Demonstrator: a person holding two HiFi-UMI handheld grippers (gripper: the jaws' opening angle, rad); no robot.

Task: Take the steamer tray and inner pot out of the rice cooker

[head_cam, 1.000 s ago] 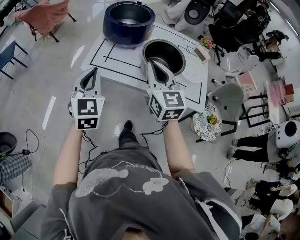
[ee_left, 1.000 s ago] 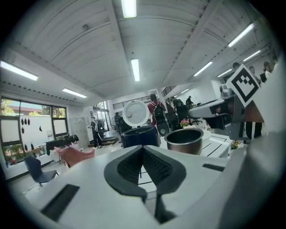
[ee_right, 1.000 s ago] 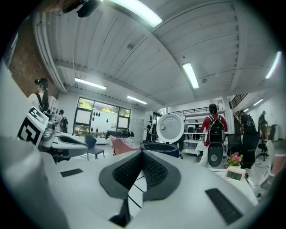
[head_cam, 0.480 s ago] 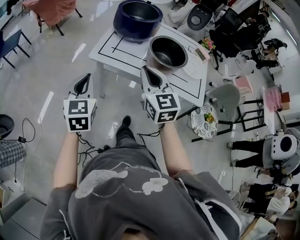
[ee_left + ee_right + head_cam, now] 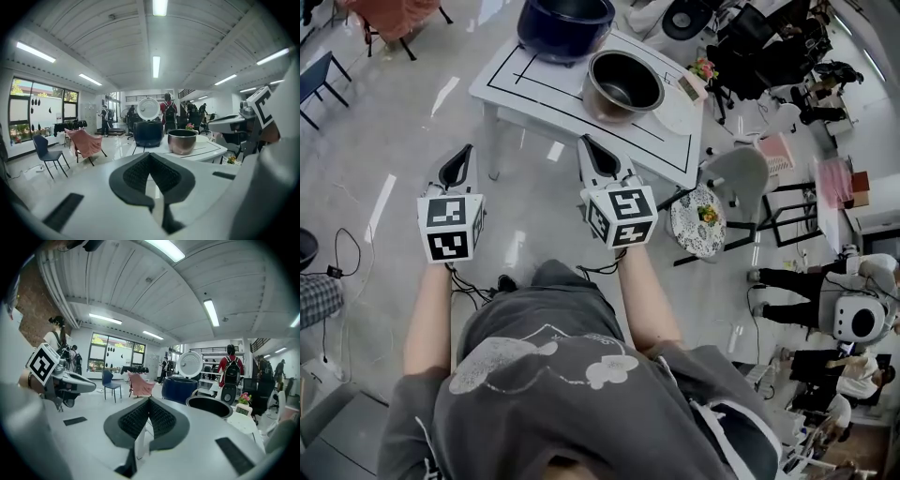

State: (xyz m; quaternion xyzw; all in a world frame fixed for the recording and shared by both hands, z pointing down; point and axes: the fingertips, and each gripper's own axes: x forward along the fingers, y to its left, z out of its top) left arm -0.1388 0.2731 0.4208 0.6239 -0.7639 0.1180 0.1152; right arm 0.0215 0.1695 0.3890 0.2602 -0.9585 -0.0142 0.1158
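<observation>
Head view, inner pot (image 5: 623,86): it stands upright with its mouth up on the white table (image 5: 534,89). It is outside the rice cooker (image 5: 565,26), which sits just behind it and is cut off by the frame's top.
Head view, pale round piece (image 5: 679,114): it lies flat just right of the inner pot, near the table's right edge. It is possibly the steamer tray, but too small to tell.
Head view, grippers: the left gripper (image 5: 466,152) hangs over bare floor. The right gripper (image 5: 585,141) has its tip at the table's near edge. Both point towards the table, apart from the inner pot.
Left gripper view, left gripper (image 5: 150,155): its jaws are pressed together with nothing between them. The inner pot (image 5: 182,141) and rice cooker (image 5: 148,133) stand side by side ahead, with open floor to the left.
Right gripper view, right gripper (image 5: 149,401): its jaws are closed on nothing. The inner pot's rim (image 5: 209,407) shows right of the rice cooker (image 5: 179,389), and its body is hidden behind the gripper housing.
</observation>
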